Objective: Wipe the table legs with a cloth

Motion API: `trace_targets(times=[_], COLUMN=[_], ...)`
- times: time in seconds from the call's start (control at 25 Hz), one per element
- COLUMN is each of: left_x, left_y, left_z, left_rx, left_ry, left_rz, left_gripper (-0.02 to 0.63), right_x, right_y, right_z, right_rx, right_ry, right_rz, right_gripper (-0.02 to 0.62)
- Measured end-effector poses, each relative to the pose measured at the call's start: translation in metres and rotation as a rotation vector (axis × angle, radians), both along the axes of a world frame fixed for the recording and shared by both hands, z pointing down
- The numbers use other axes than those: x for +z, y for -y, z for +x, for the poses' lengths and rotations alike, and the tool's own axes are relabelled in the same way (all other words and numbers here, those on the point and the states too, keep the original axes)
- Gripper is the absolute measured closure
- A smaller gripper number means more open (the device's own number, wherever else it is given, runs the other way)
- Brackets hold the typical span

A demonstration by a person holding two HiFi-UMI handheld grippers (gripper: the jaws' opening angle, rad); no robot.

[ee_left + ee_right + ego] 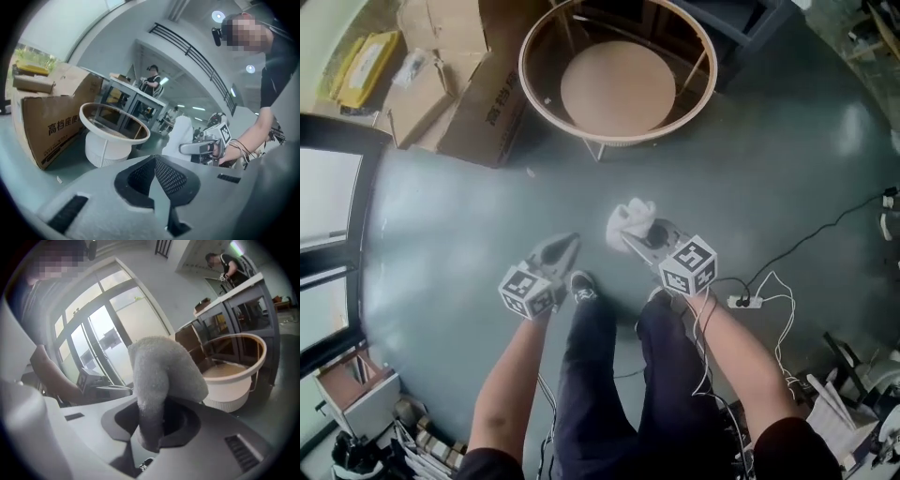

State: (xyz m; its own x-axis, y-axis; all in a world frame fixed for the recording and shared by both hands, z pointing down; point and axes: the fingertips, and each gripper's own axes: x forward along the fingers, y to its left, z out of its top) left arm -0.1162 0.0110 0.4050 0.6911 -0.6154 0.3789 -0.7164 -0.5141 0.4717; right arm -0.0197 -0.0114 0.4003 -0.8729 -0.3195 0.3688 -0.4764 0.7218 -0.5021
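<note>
The right gripper (626,240) is clenched on a white cloth (629,219). In its own view the cloth (159,376) is pinched between the jaws and bulges up above them in a thick fold. The left gripper (562,247) is clenched too, with nothing in it: in the left gripper view its 2 jaws meet along their length at (153,174).

Both grippers are held low in front of the person, above a grey floor (469,206), just beside each other. The person's shoe (583,286) shows below the left one.

The table (619,141) stands ahead, well apart from the cloth. It is round, with a pale rim, a clear top and a round shelf (617,86) underneath. A thin leg (598,150) shows under the near rim. From the left gripper view the table (115,126) is left of the cloth (180,133) and the right gripper (201,147).

Cardboard boxes (483,103) lie left of the table. A cable with a power strip (745,301) lies on the floor to the right. A second person (152,82) stands far back at a bench.
</note>
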Motion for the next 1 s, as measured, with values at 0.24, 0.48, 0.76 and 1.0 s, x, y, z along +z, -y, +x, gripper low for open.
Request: trace_targets(times=[0.24,0.48,0.76,1.0], left_x=[-0.204,-0.378,-0.510,-0.580], left_y=[-0.024,-0.076,-0.135,-0.202], left_z=[0.023,0.066,0.084,0.075], left_rx=[-0.022,0.041,0.128,0.236], left_ry=[-0.018,0.042,0.023,-0.067], left_rz=[0.137,0.319,0.437,0.537], left_gripper=[0.601,0.601,0.601,0.601], right_x=[-0.212,-0.400,-0.532,-0.596], right_y=[-0.030,-0.089,-0.148,-0.239], right_z=[0.067,0.135,0.172,0.149], right_rx=[0.062,0.074,0.113,0.110], right_ry=[0.097,0.224,0.287,0.299], right_rz=[0.118,0.281,0.477,0.549], right_gripper=[0.508,0.508,0.508,0.508])
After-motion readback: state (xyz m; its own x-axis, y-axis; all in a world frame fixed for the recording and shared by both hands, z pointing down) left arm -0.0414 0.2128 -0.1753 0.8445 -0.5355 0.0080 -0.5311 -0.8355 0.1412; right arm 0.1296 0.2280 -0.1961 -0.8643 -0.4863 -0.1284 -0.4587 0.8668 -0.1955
